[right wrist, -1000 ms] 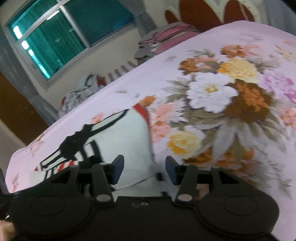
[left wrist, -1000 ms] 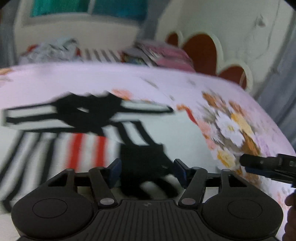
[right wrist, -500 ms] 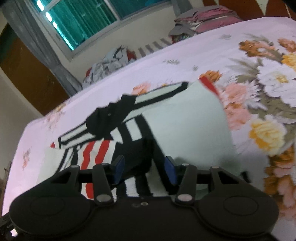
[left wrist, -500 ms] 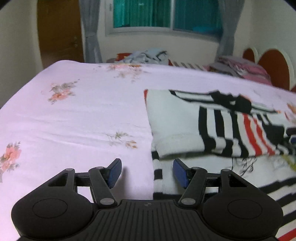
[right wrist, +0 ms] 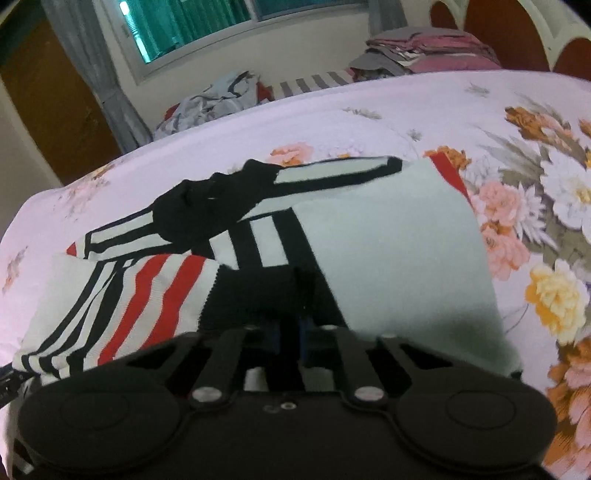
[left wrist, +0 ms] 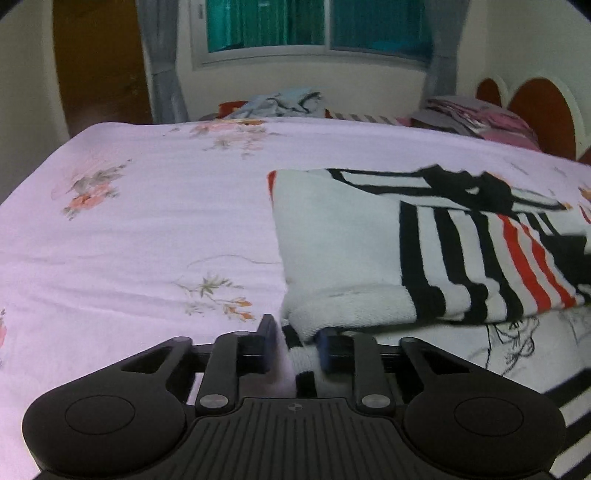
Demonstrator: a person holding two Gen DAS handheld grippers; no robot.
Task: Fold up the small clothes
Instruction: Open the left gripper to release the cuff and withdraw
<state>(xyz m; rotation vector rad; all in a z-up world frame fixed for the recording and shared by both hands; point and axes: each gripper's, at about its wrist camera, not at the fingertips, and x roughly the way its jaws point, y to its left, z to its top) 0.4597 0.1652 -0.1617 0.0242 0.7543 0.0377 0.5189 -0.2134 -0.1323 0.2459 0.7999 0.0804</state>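
Here, the striped garment (left wrist: pixel 424 251) lay partly folded on the floral bedsheet (left wrist: pixel 147 229), filling the 2 to 4 o'clock part of the left wrist view, its white fleecy fold edge turned toward the camera. The left gripper (left wrist: pixel 295 345) sat at 6 o'clock, its jaws closing with the garment's near corner and a bit of pink sheet between them; whether the pads already pressed the cloth could not be told. In the right wrist view the right gripper (right wrist: pixel 289 332) had its jaws drawn together on a black part of the garment (right wrist: pixel 388 251) near its front edge. A black-and-white strap with a dark knot lay across the garment toward 11 o'clock. Beyond the bed, a heap of loose clothes (left wrist: pixel 280 103) sat at 12 o'clock under the window (left wrist: pixel 317 29), a stack of folded pink and grey laundry (left wrist: pixel 476 118) at 2 o'clock beside the scalloped headboard (left wrist: pixel 535 110), and a brown door (left wrist: pixel 99 62) at 10 o'clock. Nothing lay between either gripper and the cloth.
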